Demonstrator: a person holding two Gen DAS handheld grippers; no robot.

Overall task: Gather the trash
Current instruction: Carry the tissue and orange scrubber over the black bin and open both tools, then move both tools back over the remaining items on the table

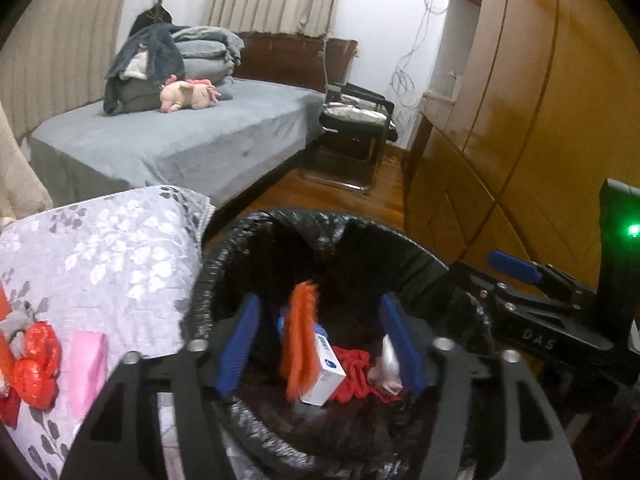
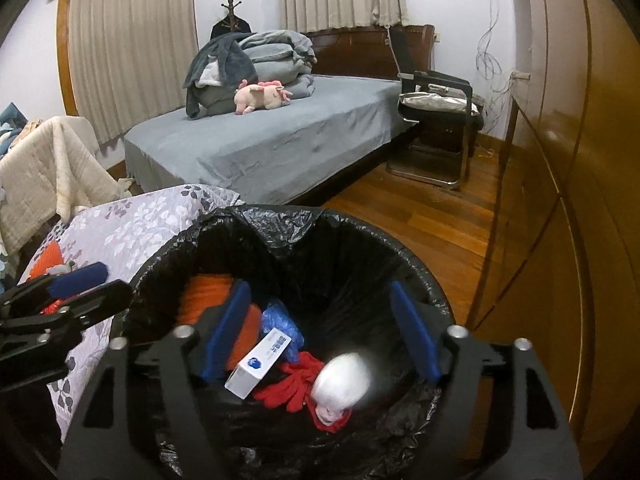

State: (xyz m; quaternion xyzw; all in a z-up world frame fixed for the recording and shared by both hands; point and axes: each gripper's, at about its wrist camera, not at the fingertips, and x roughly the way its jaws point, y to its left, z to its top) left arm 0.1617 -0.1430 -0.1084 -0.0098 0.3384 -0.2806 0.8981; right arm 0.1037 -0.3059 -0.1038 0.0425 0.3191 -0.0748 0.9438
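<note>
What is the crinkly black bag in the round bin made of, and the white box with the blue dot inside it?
The crinkly black bag looks like thin plastic film: it wrinkles and glints along the rim. The white box with the blue dot is probably smooth printed cardboard, going by its sharp folded edges and flat faces.

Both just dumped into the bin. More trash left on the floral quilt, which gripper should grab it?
Left, probably. The red bag and pink item lie on the floral quilt, on the left hand-held gripper's side; its jaws are open and empty. The right hand-held gripper sits farther, across the bin.
</note>
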